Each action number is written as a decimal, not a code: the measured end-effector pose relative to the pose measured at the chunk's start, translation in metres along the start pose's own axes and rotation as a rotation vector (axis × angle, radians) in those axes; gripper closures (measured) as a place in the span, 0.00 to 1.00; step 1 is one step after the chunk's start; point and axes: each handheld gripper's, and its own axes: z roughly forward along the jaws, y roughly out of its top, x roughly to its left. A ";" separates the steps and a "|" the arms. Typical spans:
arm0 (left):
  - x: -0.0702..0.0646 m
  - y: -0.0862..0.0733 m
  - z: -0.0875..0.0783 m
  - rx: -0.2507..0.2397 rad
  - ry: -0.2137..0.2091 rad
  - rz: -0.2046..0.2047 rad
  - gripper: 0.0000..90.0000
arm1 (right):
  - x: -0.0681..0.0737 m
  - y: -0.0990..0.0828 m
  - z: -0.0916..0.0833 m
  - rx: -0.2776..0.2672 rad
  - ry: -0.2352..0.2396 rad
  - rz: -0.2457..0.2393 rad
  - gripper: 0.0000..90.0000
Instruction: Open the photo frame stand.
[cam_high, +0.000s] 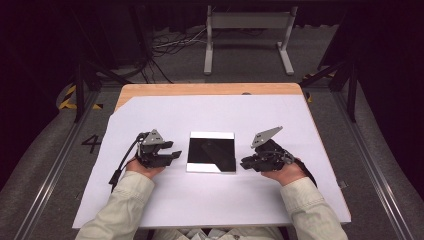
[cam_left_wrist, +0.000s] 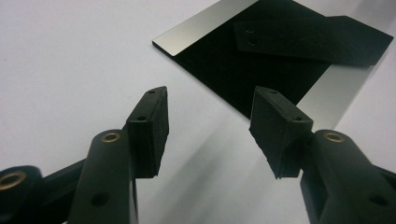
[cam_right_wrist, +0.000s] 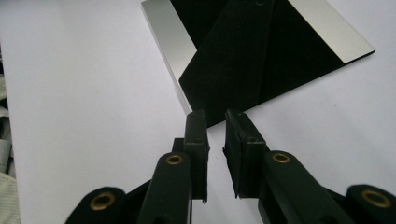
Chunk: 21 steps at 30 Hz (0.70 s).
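Black glossy plate (cam_high: 211, 152) with silver edge strips lies flat mid-tabletop, nearer the front edge, on white sheet (cam_high: 165, 200). Left claw (cam_high: 176, 155) open, empty, just beside it; right claw (cam_high: 243, 163) slightly parted, empty, opposite side.

High view overhead; claw views close, sharing mirror plate (cam_high: 211, 152).

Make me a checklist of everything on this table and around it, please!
Surface: white sheet over a wooden table.
Job's things: shiny dark square plate lying flat mid-sheet, pale strips along two edges.
Clutter: nothing seen.
Grippers: left gripper jaws wide apart, empty; right gripper jaws slightly apart, empty, near the plate's edge.
Cables: black cable from left gripper; loose cables on the floor beyond.
Surroundings: grey metal frame, floor rails, dark curtains.
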 end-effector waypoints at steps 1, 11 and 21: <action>0.000 0.000 0.000 -0.002 -0.003 -0.004 0.51 | 0.000 0.000 0.001 0.004 -0.001 0.006 0.87; -0.002 0.000 0.001 0.008 -0.016 -0.001 0.49 | 0.003 0.000 0.017 0.098 -0.009 0.015 0.87; -0.003 0.000 0.002 0.024 -0.005 0.011 0.49 | 0.007 0.002 0.030 0.165 -0.004 0.009 0.87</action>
